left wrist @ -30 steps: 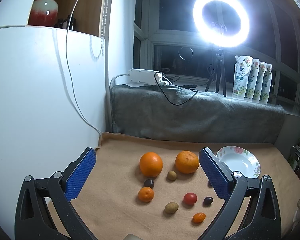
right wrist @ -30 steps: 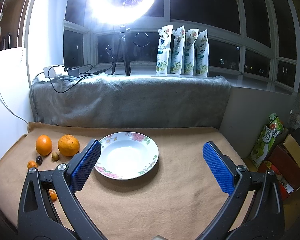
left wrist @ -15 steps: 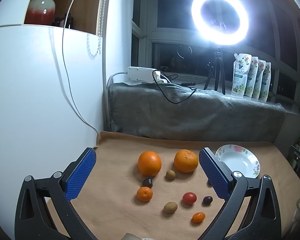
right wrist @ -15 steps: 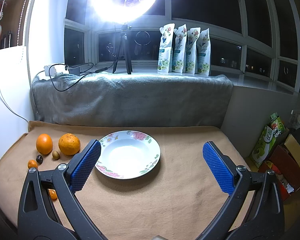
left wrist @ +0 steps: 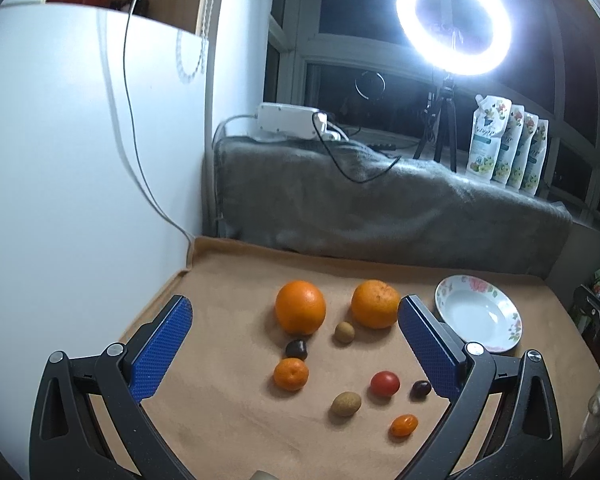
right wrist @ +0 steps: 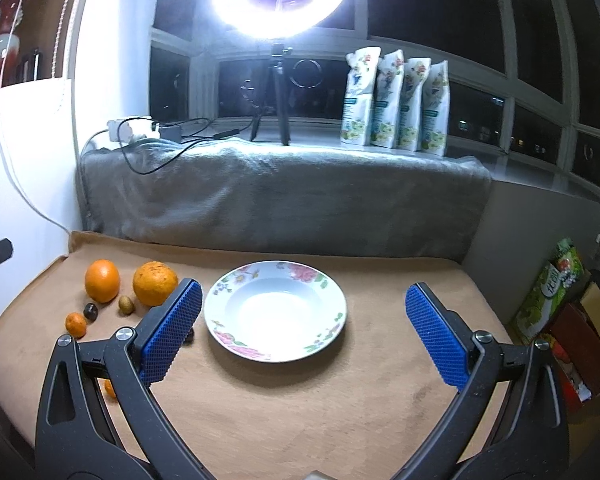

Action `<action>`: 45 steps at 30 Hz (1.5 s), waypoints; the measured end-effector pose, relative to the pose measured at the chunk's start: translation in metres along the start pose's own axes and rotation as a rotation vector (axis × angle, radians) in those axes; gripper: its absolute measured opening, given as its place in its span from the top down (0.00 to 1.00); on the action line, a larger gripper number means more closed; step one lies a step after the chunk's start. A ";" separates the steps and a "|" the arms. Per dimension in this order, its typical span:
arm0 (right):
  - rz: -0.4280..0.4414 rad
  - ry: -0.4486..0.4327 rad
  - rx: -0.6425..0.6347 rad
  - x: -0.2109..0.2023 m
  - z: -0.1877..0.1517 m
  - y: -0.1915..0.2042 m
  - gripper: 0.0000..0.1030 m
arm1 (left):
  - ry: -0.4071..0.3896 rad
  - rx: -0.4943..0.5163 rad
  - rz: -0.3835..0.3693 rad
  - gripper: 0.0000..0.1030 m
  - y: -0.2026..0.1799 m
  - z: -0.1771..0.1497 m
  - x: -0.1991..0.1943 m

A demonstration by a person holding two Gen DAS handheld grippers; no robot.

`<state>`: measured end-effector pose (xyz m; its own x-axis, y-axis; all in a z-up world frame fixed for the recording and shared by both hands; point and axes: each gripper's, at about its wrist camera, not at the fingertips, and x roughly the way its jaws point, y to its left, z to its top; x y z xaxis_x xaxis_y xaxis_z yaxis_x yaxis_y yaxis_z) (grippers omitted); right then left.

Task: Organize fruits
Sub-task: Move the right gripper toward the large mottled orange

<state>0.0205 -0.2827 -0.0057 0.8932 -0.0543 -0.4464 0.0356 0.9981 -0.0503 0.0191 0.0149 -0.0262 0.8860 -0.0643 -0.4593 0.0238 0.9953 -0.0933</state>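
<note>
Left claw (left wrist: 294, 344): blue ribbed pads spread wide, nothing between them, hanging above the fruit group on the tan cloth-covered desk (left wrist: 228, 420). Right claw (right wrist: 300, 332): also spread wide and empty, framing the white floral-rimmed shallow plate (right wrist: 275, 350), which sits upright and holds nothing.

Fruits, left wrist view, near to far from the claw:
- small oval orange kumquat (left wrist: 403, 425), long axis roughly left-right, slightly tilted
- tan oval kiwi-like fruit (left wrist: 345, 403), long axis left-right
- red round tomato (left wrist: 385, 383); dark round grape (left wrist: 421, 389) just beside the right pad
- small orange mandarin (left wrist: 291, 374), with a dark brown chestnut-like fruit (left wrist: 296, 349) just behind it, nearly touching
- second small tan fruit (left wrist: 344, 332) between the two big ones
- smooth large orange (left wrist: 300, 307) at left, rough-skinned large orange (left wrist: 375, 303) at right

All the fruit lies left of the plate, none in it. The rough orange is nearest the plate, with open cloth between.

Surroundings: grey fleece blanket (right wrist: 284, 196) draped along the back edge, white cabinet wall (left wrist: 68, 160) at left, lit ring light on tripod (left wrist: 454, 26), four standing refill pouches (right wrist: 394, 104) on the sill, white power strip (left wrist: 288, 120) with cables.
</note>
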 end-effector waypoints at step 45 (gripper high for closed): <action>0.692 0.597 0.030 0.225 0.033 0.098 0.20 | 0.359 -0.044 -0.383 0.35 -0.056 -0.017 0.141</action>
<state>0.2397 -0.1962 -0.0814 0.3396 0.5591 -0.7564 -0.4030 0.8131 0.4201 0.1349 -0.0511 -0.1012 0.6032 -0.4510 -0.6578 0.2883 0.8923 -0.3475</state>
